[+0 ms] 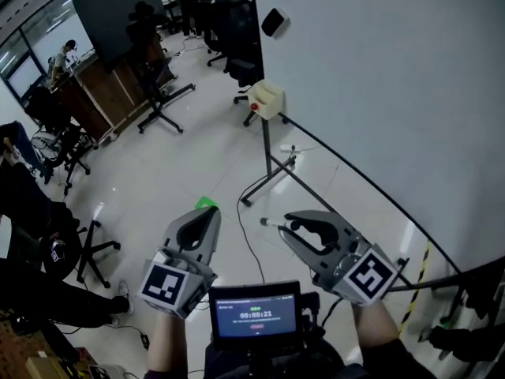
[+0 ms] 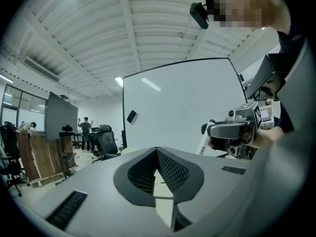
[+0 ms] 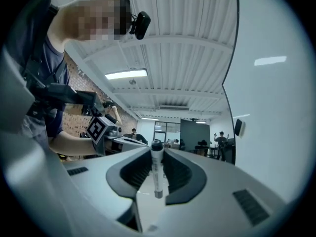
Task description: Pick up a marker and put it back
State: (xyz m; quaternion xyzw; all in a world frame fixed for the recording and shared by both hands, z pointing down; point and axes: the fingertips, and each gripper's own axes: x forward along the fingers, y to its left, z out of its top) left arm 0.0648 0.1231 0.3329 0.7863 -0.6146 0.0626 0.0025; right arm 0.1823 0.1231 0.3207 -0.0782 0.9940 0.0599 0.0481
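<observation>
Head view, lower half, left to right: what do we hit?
left gripper, shut with nothing in it → small screen → right gripper, clamped on the marker → whiteboard

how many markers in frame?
1. The marker is clamped in the right hand-held gripper, lying along its jaws. Others may be hidden out of view.

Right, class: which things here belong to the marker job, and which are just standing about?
Job: white marker with black cap, held in the jaws of the right gripper.
Standing about: black office chairs, cream box with red button, dark screen; left gripper, shut, empty.
</observation>
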